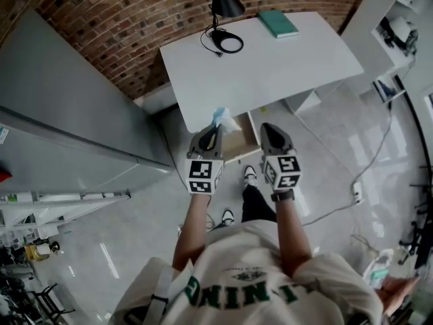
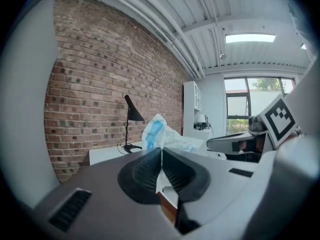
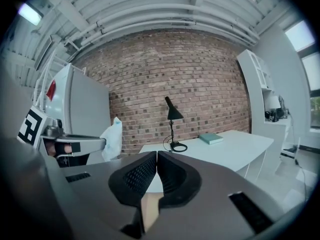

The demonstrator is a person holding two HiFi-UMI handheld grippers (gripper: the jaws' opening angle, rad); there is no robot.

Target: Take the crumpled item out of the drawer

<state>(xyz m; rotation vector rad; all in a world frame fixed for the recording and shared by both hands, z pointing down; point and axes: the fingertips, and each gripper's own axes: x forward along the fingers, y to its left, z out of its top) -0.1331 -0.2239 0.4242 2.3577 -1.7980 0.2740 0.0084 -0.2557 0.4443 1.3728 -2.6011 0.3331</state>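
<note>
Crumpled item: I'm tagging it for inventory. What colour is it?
The crumpled item is white with light blue patches; the left gripper view shows it best.

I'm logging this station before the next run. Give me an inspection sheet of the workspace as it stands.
Surface: white desk, mostly bare.
Job's things: drawer open; crumpled item held above it.
Clutter: lamp, teal book on the desk.
Grippers: left gripper shut on the crumpled item; right gripper shut, empty.
Cables: lamp cord coiled on the desk; floor cable at right.
Surroundings: brick wall, grey cabinet, white shelves.
</note>
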